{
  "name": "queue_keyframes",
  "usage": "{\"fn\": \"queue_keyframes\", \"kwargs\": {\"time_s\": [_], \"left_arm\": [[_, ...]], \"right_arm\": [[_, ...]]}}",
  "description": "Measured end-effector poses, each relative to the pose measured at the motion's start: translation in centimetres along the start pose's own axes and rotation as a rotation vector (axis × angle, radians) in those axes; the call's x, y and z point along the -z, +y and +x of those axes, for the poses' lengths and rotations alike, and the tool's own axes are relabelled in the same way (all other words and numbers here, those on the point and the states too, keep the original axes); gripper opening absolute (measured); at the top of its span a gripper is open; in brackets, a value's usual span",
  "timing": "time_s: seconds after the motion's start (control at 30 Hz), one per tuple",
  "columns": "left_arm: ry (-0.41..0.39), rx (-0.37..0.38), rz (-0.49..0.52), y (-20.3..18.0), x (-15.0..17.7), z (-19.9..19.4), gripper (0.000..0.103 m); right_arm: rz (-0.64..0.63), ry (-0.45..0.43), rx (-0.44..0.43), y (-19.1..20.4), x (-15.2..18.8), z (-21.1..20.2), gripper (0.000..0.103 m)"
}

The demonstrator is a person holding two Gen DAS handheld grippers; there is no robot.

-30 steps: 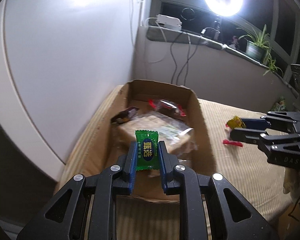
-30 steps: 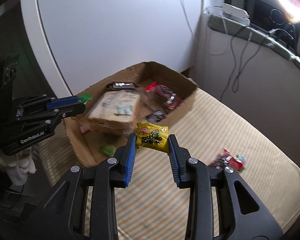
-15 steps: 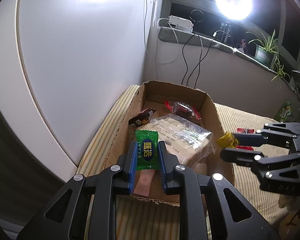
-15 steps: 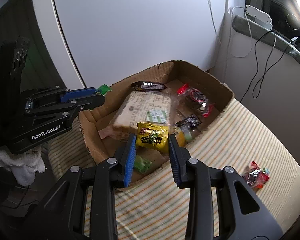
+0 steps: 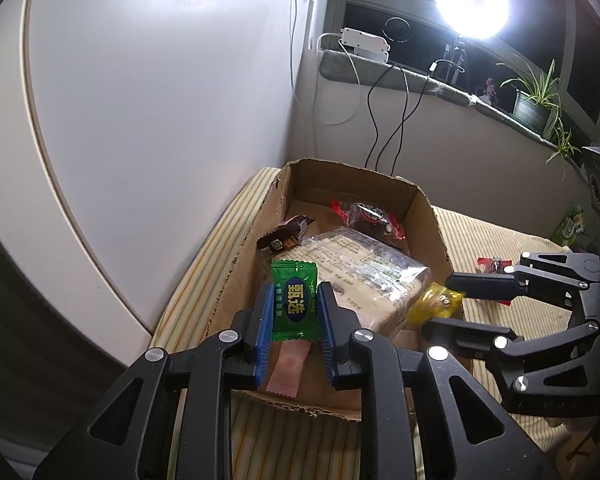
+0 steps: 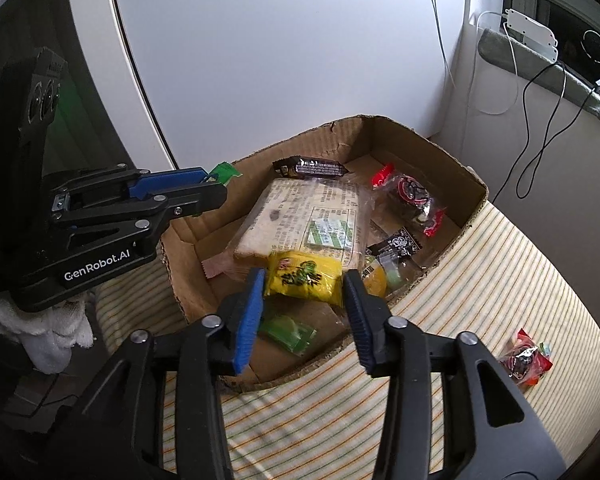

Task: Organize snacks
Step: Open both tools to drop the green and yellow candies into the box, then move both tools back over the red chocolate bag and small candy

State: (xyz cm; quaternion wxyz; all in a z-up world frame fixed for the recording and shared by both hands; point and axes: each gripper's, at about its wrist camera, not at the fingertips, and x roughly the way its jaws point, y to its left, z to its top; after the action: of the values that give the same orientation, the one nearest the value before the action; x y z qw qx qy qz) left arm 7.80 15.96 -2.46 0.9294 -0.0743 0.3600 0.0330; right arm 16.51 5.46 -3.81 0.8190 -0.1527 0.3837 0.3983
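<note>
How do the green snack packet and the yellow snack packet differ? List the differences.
The green snack packet is flat with a blue oval label; the yellow snack packet is puffier with dark print. The left gripper is clamped on the green one; the right gripper has its jaws opening around the yellow one. Both hang over the cardboard box.

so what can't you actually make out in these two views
- Cardboard box floor: mostly hidden under the bread pack and other snacks, both views.
- Pink wrapper: partly behind the left gripper and its green candy.
- Yellow packet: the right gripper is opening; remaining pad contact unclear.
- Green packet, left wrist view: cut off by the right gripper's body.
</note>
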Motion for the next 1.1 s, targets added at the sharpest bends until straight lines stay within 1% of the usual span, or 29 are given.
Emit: {"fn": "queue_keyframes", "kwargs": {"time_s": [0.07, 0.13, 0.17, 0.2, 0.23, 0.37, 0.4, 0.43, 0.5, 0.53, 0.57, 0.6, 0.77, 0.8, 1.1], "left_arm": [[0.002, -0.002, -0.002, 0.0, -0.1, 0.1, 0.024], [-0.001, -0.006, -0.005, 0.0, -0.1, 0.1, 0.033], [-0.003, -0.007, -0.004, 0.0, -0.2, 0.1, 0.042], [-0.005, -0.009, -0.002, -0.1, -0.2, 0.1, 0.047], [-0.007, -0.009, 0.002, -0.2, -0.3, 0.1, 0.055], [-0.012, -0.016, 0.014, -0.5, -0.5, 0.1, 0.060], [-0.013, -0.020, 0.016, -0.7, -0.4, 0.1, 0.064], [-0.015, -0.024, 0.016, -0.7, -0.4, 0.1, 0.066], [-0.012, -0.024, 0.015, -0.8, -0.4, 0.1, 0.066], [-0.012, -0.025, 0.014, -0.9, -0.4, 0.2, 0.066], [-0.012, -0.027, 0.016, -0.9, -0.4, 0.2, 0.066], [-0.012, -0.028, 0.018, -1.0, -0.4, 0.2, 0.067], [-0.004, -0.037, 0.026, -1.6, -0.4, 0.2, 0.078], [-0.004, -0.039, 0.028, -1.7, -0.4, 0.2, 0.079], [-0.003, -0.033, 0.052, -3.3, -0.5, 0.0, 0.079]], "right_arm": [[-0.003, -0.007, 0.002, 0.0, 0.0, -0.1, 0.059], [-0.007, -0.014, 0.007, 0.1, 0.0, -0.3, 0.065], [-0.009, -0.016, 0.010, 0.0, 0.0, -0.4, 0.065], [-0.009, -0.015, 0.011, 0.0, 0.0, -0.4, 0.065], [-0.009, -0.014, 0.011, -0.1, 0.0, -0.5, 0.065], [-0.010, -0.006, 0.013, -0.3, 0.3, -0.6, 0.066], [-0.012, -0.004, 0.016, -0.4, 0.4, -0.6, 0.066], [-0.013, -0.002, 0.021, -0.4, 0.5, -0.7, 0.066], [-0.012, -0.001, 0.027, -0.6, 0.8, -1.0, 0.071], [-0.010, -0.006, 0.031, -0.8, 0.9, -1.2, 0.080], [-0.007, -0.014, 0.036, -0.9, 1.0, -1.4, 0.084], [-0.003, -0.021, 0.043, -1.2, 1.2, -1.7, 0.086], [0.031, -0.033, 0.055, -2.6, 1.4, -2.7, 0.088], [0.042, -0.034, 0.057, -3.0, 1.5, -2.9, 0.088], [0.085, -0.045, 0.076, -5.1, 2.5, -4.1, 0.089]]}}
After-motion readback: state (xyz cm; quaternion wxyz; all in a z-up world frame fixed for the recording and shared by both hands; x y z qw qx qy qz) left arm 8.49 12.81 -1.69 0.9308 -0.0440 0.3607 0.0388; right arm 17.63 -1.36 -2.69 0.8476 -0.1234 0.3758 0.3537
